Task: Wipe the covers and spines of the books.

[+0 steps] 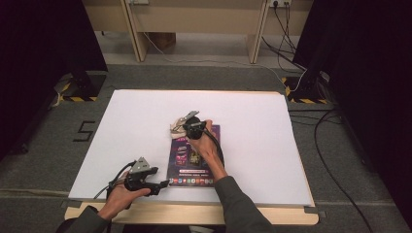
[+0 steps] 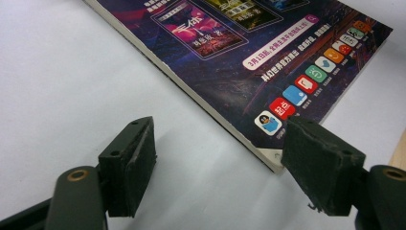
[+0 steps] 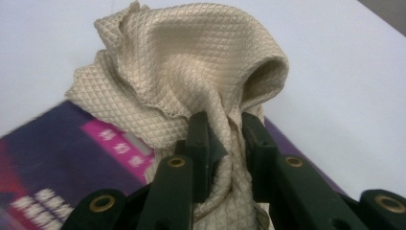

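While the right gripper pinches a beige cloth over the magazine, left gripper gaping at its corner, white table.

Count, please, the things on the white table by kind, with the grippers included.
Magazine: 1
Beige cloth: 1, pinched in the right gripper
Grippers: 2, counting the open left gripper
Total: 4

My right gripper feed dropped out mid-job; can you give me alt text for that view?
The right hand-held gripper is shut on a bunched beige quilted cloth, pinching a fold between its two black jaws. The cloth sits over the far edge of a purple magazine on the white table.
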### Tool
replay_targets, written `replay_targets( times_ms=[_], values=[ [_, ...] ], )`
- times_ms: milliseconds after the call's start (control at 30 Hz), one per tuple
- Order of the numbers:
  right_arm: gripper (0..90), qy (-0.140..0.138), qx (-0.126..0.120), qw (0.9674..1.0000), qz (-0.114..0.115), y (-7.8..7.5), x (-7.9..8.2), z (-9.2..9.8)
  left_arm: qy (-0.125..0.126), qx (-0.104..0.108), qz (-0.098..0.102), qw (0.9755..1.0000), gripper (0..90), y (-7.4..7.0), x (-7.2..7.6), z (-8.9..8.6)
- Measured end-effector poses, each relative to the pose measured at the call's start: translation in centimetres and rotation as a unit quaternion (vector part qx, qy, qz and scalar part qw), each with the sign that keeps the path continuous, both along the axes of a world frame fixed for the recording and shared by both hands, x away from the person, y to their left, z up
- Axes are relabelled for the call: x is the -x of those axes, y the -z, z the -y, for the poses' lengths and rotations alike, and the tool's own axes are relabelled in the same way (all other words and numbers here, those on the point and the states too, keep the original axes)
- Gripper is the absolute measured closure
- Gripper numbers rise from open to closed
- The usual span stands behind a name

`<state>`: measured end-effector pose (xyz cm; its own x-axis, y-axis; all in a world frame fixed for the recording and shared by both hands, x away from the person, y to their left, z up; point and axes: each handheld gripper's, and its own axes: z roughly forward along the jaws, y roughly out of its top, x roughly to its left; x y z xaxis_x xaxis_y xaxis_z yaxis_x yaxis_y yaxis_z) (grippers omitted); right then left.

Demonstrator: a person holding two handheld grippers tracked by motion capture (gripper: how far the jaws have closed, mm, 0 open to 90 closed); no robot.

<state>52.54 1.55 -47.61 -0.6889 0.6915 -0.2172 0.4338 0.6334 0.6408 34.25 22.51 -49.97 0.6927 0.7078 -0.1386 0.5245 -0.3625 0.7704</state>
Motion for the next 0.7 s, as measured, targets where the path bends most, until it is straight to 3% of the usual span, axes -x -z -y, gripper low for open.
replay_targets(
  times_ms=[167,400,467,567,633,700],
  values=[
    [76.1,0.004,0.0,1.0,0.0,0.0,-0.5,-0.4,0.0,0.001,-0.001,1.0,26.8,0.0,0.0,0.0],
    [76.0,-0.051,-0.011,0.9986,-0.003,0.1,0.2,-3.0,0.001,-0.001,-0.001,1.0,26.8,0.0,0.0,0.0],
    [76.0,-0.06,-0.001,0.9982,0.0,0.0,0.6,-3.5,0.001,-0.001,0.0,1.0,26.8,0.0,0.0,0.0],
    [76.1,-0.055,0.004,0.9985,-0.001,0.0,0.5,-3.5,0.001,-0.002,0.001,1.0,27.0,0.0,0.0,0.0],
    [76.1,-0.042,0.024,0.9988,0.01,-0.1,0.1,-3.1,0.001,-0.001,0.002,1.0,27.3,0.0,0.0,0.0],
    [76.1,-0.026,0.017,0.9995,0.003,-0.1,-0.3,-2.3,0.002,-0.001,0.002,1.0,27.3,0.0,0.1,0.0]
  ],
)
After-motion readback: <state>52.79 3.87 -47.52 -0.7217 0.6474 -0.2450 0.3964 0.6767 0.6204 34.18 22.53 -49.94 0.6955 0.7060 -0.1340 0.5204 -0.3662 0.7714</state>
